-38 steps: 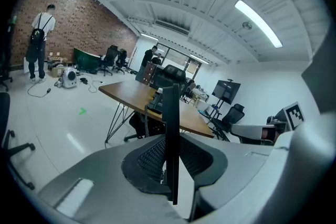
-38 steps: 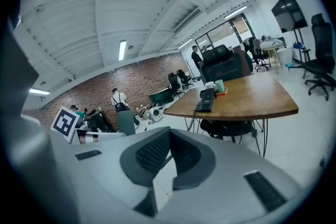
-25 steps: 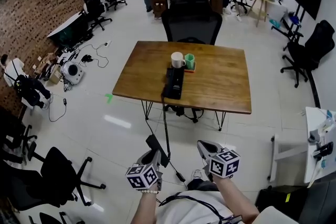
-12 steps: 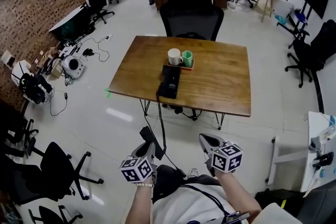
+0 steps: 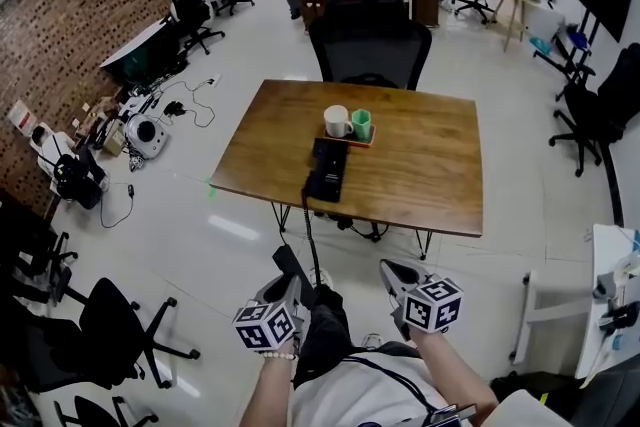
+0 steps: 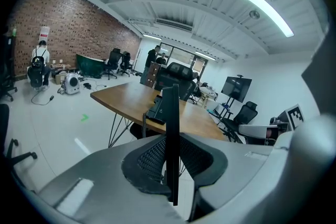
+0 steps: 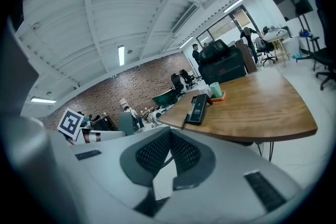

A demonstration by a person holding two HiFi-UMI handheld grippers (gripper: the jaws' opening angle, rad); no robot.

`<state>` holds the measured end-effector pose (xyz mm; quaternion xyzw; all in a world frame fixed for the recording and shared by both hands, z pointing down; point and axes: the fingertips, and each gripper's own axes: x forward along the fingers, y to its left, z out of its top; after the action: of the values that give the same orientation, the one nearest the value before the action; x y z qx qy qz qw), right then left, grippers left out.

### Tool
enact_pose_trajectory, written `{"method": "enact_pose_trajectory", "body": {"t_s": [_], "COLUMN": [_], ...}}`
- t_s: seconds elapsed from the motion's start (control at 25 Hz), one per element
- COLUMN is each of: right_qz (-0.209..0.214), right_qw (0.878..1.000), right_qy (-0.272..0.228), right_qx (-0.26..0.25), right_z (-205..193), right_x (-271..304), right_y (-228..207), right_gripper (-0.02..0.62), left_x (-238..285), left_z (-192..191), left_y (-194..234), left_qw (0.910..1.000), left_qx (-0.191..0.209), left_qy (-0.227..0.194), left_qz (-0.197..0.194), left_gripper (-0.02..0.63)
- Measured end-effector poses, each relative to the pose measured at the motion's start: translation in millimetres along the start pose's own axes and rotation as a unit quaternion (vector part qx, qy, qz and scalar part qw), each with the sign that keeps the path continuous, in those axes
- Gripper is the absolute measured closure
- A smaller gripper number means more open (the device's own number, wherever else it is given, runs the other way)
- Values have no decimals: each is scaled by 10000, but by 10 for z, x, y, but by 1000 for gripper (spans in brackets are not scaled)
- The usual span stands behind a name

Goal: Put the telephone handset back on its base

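The black telephone base [image 5: 328, 170] lies on the wooden table [image 5: 430, 165], well ahead of me. A dark cord [image 5: 308, 233] runs from it off the table's near edge down to the black handset [image 5: 291, 267]. My left gripper [image 5: 287, 288] is shut on the handset, low in front of my body. In the left gripper view the handset [image 6: 170, 139] stands edge-on between the jaws, with the base [image 6: 156, 108] far beyond. My right gripper [image 5: 392, 272] hangs beside it, shut with nothing in it; its own view shows the base [image 7: 198, 108] on the table.
A white mug [image 5: 337, 121] and a green cup [image 5: 362, 123] sit on a small tray just behind the base. A black office chair [image 5: 370, 40] stands at the table's far side. More chairs [image 5: 95, 335], floor cables and gear line the left.
The view has shifted slightly and the table looks a little nearer. Both grippers keep their places in front of my body, the left still holding the handset.
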<state>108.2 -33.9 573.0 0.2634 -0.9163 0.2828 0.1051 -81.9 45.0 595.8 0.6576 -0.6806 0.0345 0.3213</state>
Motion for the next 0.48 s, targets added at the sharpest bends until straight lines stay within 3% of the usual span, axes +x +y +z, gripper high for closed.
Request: {"method": "enact_pose_trajectory", "body": {"t_s": [0.48], "right_qz": [-280], "right_qw": [9996], "right_qy": [33], "right_qx": [-5], "right_z": [350], "right_x": [435], "right_y": [-305], "right_gripper": [595], "left_x": [653], "left_z": [429], "left_y": [196], "left_qw": [9996], "left_qx": [4], "left_qy": [132], "left_qz": [-267], "left_gripper": [537]}}
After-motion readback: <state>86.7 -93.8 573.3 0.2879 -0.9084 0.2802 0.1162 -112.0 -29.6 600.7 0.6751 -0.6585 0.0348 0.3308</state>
